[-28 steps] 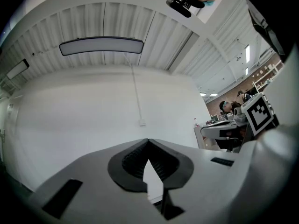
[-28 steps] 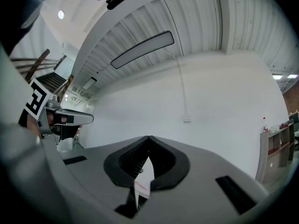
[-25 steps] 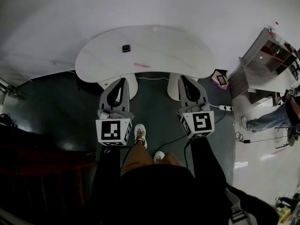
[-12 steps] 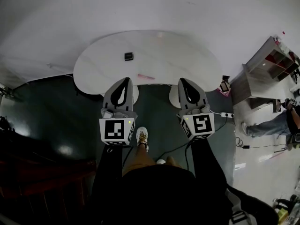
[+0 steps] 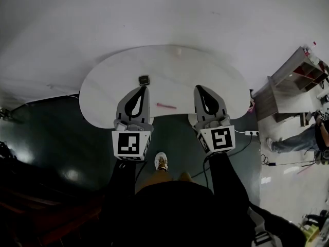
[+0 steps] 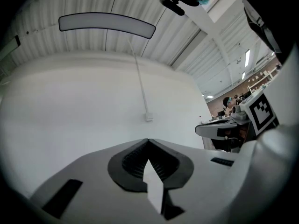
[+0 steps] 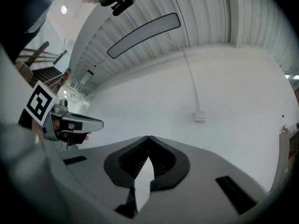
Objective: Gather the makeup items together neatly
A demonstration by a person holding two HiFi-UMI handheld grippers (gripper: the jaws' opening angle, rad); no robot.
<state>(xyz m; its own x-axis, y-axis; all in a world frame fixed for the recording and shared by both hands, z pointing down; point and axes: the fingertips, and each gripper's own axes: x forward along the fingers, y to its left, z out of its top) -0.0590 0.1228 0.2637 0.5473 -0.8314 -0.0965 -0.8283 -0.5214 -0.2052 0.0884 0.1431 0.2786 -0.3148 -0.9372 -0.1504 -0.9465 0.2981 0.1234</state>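
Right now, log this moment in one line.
left gripper: shut, empty | right gripper: shut, empty | table: dark case, pink stick untouched

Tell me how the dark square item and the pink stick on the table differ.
The dark square item is short and blocky; the pink stick is thin and long. The square item is near-black, the stick pale pink. The square item sits further back from the person; the stick lies close to the front edge of the table. Both rest loose on the white tabletop.
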